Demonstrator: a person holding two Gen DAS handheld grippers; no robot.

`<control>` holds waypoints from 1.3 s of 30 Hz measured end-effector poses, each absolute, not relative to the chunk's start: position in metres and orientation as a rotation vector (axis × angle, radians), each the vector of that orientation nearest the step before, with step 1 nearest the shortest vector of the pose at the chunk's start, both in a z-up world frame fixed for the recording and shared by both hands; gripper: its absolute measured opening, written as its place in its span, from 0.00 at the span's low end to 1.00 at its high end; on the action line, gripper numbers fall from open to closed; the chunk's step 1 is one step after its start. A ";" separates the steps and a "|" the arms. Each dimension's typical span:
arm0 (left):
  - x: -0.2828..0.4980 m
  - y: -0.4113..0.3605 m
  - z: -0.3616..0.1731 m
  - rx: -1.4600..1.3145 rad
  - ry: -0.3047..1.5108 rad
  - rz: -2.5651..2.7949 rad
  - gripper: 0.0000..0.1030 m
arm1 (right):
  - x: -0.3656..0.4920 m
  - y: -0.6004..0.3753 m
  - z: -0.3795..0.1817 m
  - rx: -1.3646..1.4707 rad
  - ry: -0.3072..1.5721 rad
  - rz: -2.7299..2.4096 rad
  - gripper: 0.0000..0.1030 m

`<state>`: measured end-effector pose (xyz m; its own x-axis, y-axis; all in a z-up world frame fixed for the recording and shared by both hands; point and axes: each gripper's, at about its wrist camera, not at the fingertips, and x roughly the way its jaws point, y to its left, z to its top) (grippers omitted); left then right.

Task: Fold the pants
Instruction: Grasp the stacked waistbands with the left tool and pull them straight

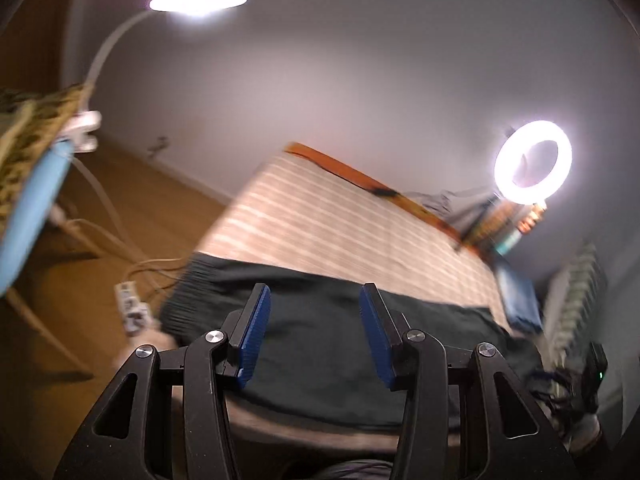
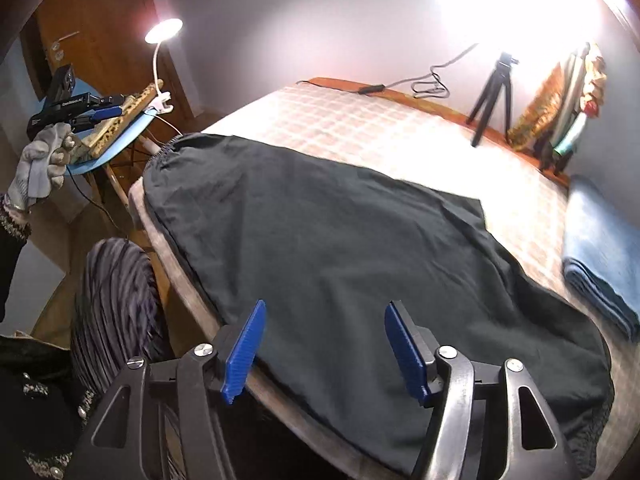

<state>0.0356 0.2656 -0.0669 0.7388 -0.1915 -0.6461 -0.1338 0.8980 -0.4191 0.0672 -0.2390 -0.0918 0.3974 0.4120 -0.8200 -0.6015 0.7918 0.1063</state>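
Note:
Dark pants point(image 2: 320, 220) lie folded over on the checked bed sheet point(image 2: 400, 128), along the near edge of the mattress, with the gathered waistband at the far left end. My right gripper point(image 2: 326, 344) hovers above the pants' near edge, open, with nothing between its blue pads. My left gripper point(image 1: 314, 328) is open too and empty; it is raised off the bed, and the pants point(image 1: 440, 320) show below and beyond it. In the right wrist view the left gripper point(image 2: 114, 111) is held by a gloved hand point(image 2: 40, 160) far to the left, off the bed.
A folded blue blanket point(image 2: 600, 248) lies on the bed at the right. A tripod point(image 2: 494, 92) with a ring light point(image 1: 532, 162) stands at the far edge. A clip lamp point(image 2: 164, 30) is fixed to a blue chair point(image 2: 116, 144) left of the bed. The person's striped leg point(image 2: 116, 300) is by the bed edge.

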 end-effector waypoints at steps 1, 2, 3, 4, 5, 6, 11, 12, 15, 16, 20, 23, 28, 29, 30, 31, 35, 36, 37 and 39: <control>0.033 0.282 -0.068 -0.492 0.736 -0.002 0.44 | 0.068 -0.233 -0.091 -0.225 0.967 0.655 0.65; 0.031 0.291 -0.069 -0.507 0.729 0.015 0.44 | 0.070 -0.228 -0.091 -0.233 0.966 0.661 0.65; 0.029 0.300 -0.071 -0.519 0.725 0.031 0.44 | 0.071 -0.224 -0.091 -0.239 0.966 0.663 0.66; 0.028 0.309 -0.077 -0.531 0.735 0.049 0.44 | 0.072 -0.219 -0.092 -0.246 0.967 0.663 0.67; 0.029 0.315 -0.087 -0.542 0.756 0.061 0.44 | 0.074 -0.215 -0.092 -0.250 0.968 0.666 0.68; 0.027 0.320 -0.096 -0.553 0.770 0.068 0.44 | 0.075 -0.211 -0.093 -0.252 0.969 0.670 0.68; 0.034 0.331 -0.155 -0.644 0.854 0.044 0.41 | 0.084 -0.191 -0.099 -0.271 0.985 0.674 0.68; 0.038 0.330 -0.166 -0.659 0.868 0.041 0.41 | 0.086 -0.188 -0.101 -0.276 0.989 0.675 0.68; 0.047 0.325 -0.190 -0.704 0.897 0.035 0.41 | 0.087 -0.179 -0.103 -0.295 0.995 0.679 0.68; 0.050 0.323 -0.199 -0.708 0.907 0.038 0.41 | 0.087 -0.178 -0.104 -0.301 0.994 0.676 0.68; 0.057 0.315 -0.215 -0.681 0.931 0.068 0.41 | 0.088 -0.176 -0.103 -0.297 0.998 0.668 0.68; 0.059 0.313 -0.221 -0.637 0.928 0.111 0.41 | 0.090 -0.179 -0.103 -0.290 1.001 0.655 0.68; 0.053 0.314 -0.224 -0.609 0.910 0.154 0.31 | 0.097 -0.181 -0.106 -0.266 1.011 0.641 0.68; 0.051 0.312 -0.223 -0.606 0.900 0.148 0.31 | 0.097 -0.180 -0.107 -0.266 1.013 0.641 0.68; 0.051 0.312 -0.224 -0.604 0.895 0.148 0.31 | 0.098 -0.179 -0.108 -0.269 1.015 0.641 0.68; 0.050 0.311 -0.224 -0.601 0.892 0.147 0.31 | 0.098 -0.177 -0.110 -0.272 1.019 0.641 0.68; 0.057 0.307 -0.228 -0.567 0.892 0.145 0.10 | 0.101 -0.173 -0.112 -0.275 1.022 0.638 0.68; 0.057 0.308 -0.228 -0.567 0.885 0.147 0.10 | 0.100 -0.173 -0.112 -0.273 1.021 0.637 0.68; 0.057 0.308 -0.228 -0.568 0.878 0.151 0.09 | 0.100 -0.173 -0.111 -0.271 1.019 0.635 0.68; 0.053 0.310 -0.224 -0.558 0.853 0.168 0.08 | 0.100 -0.174 -0.110 -0.271 1.019 0.628 0.68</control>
<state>0.0534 0.3104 -0.2242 0.6545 -0.0775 -0.7521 -0.3574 0.8448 -0.3981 0.1000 -0.1739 -0.1105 0.3690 0.3599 -0.8569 -0.6033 0.7941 0.0737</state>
